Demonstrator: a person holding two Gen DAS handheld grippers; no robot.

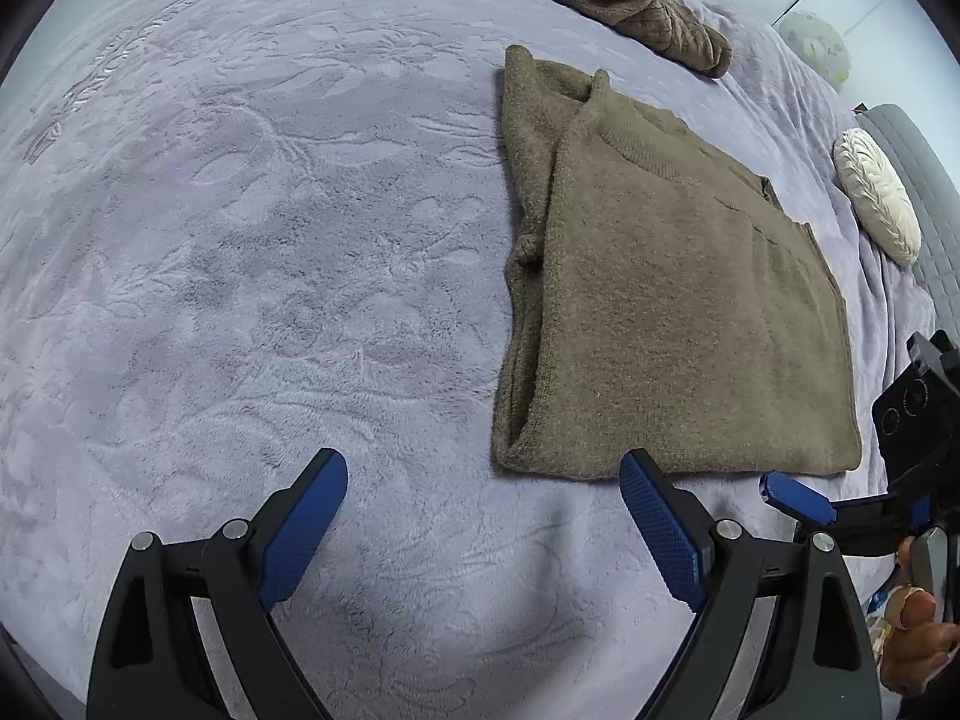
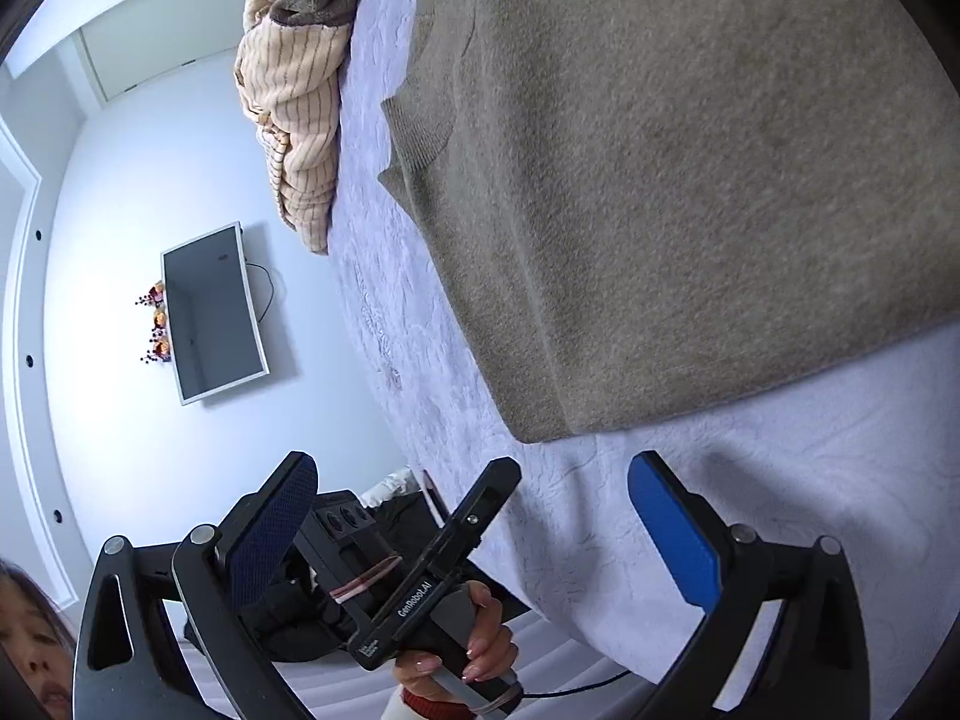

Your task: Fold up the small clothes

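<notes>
Right wrist view: lavender embossed bedspread (image 2: 750,510), white walls, wall-mounted television (image 2: 213,312).

sweater (image 1: 672,300): coarse matt knit | blanket (image 1: 240,240): plush embossed fleece (matt) | pads (image 1: 660,528): textured blue rubber

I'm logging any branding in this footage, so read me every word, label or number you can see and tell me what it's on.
"GenRobot.AI": white lettering on the black body of the left gripper's handle, seen from the right wrist view.
A small white label lower on that same handle: too small to read.
Embossed marks on the lavender bedspread: too faint and distorted to read.
Nothing readable on the olive sweater or the wall-mounted screen.
</notes>
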